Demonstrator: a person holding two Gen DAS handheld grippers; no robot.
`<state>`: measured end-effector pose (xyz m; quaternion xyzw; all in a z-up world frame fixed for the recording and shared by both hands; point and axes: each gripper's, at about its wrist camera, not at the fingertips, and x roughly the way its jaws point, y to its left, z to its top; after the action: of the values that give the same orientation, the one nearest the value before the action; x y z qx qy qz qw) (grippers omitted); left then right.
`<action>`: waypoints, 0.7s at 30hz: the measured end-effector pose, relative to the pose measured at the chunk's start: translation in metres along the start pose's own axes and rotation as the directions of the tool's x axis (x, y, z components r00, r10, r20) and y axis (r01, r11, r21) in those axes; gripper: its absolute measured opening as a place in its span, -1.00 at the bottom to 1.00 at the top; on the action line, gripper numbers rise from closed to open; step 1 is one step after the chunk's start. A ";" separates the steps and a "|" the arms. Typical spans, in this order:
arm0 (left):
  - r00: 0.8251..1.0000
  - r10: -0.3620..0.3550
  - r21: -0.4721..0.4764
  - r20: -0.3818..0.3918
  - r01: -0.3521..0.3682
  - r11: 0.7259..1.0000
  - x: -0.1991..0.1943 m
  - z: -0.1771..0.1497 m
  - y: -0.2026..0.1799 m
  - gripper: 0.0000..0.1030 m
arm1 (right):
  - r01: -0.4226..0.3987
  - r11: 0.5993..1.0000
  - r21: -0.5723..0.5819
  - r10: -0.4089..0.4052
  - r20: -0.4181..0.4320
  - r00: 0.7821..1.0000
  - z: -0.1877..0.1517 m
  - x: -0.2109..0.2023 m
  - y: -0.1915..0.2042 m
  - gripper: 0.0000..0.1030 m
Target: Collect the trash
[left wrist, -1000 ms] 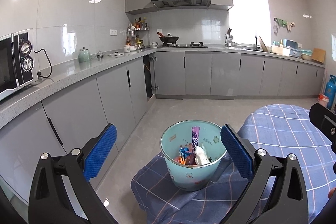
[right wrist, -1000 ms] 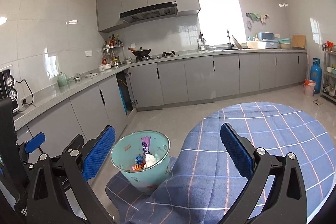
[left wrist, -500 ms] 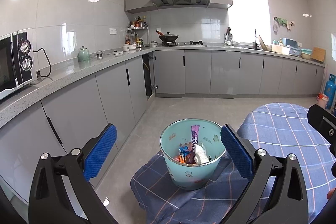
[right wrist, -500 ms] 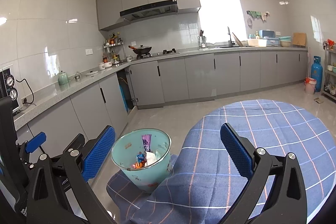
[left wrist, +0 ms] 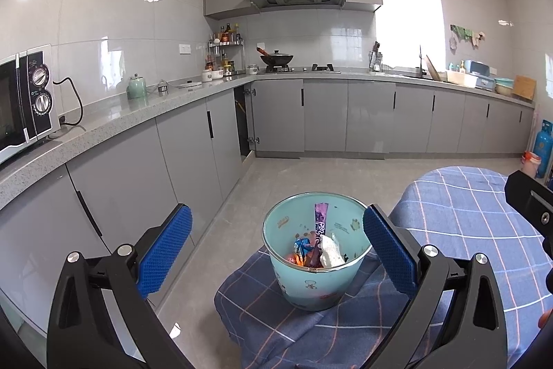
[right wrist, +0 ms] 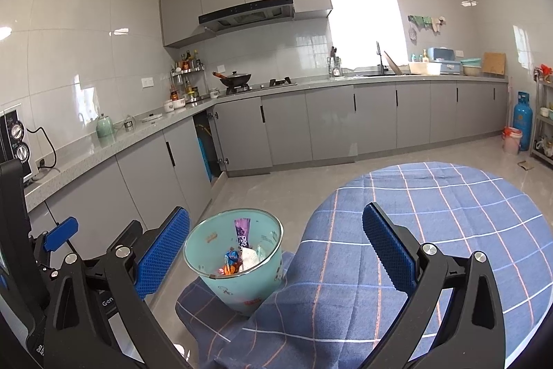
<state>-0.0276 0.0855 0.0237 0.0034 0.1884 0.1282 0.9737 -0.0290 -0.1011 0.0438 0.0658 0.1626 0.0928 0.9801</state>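
At the near edge of the cloth-covered surface [right wrist: 432, 217] a teal bin [left wrist: 312, 275] is seen standing upright on a drooping fold of the blue checked cloth [left wrist: 276, 313]. Wrappers [left wrist: 318, 246] and a white crumpled scrap are held inside it, with a purple packet leaning against the inner wall. Both grippers are held above and short of the bin: the left gripper [left wrist: 276, 251] has its fingers spread wide with nothing between them, and the right gripper [right wrist: 276, 251] is likewise wide apart and empty.

No loose trash can be made out on the cloth, so the collecting is judged to be nearly or wholly done. If the bin is to be lifted next, the rim should be pinched by one pair of fingers, with one pad inside the wall and one outside, and the grip is best taken away from the packet. Since the bin sits on a hanging fold beside the edge, a sideways push should be avoided, lest it be tipped to the floor [right wrist: 293, 182].

Grey cabinets [right wrist: 345, 123], a stove with a wok [right wrist: 235, 79], a microwave [left wrist: 24, 99] and a window [right wrist: 363, 23] are seen around the room.
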 end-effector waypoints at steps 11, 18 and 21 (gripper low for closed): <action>1.000 0.000 -0.001 0.001 0.000 1.000 0.001 0.000 0.000 0.89 | -0.002 1.000 0.001 0.002 -0.001 1.000 -0.003 0.001 0.000 0.91; 1.000 0.000 -0.001 0.004 0.000 1.000 0.001 0.001 0.001 0.89 | -0.001 1.000 0.008 0.001 0.009 1.000 -0.003 -0.001 -0.002 0.91; 1.000 -0.001 -0.001 0.006 0.001 1.000 0.000 0.000 0.000 0.89 | -0.001 1.000 0.010 0.001 0.012 1.000 -0.003 -0.002 -0.003 0.91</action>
<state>-0.0276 0.0856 0.0239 0.0033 0.1853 0.1275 0.9744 -0.0314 -0.1039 0.0408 0.0713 0.1573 0.0922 0.9806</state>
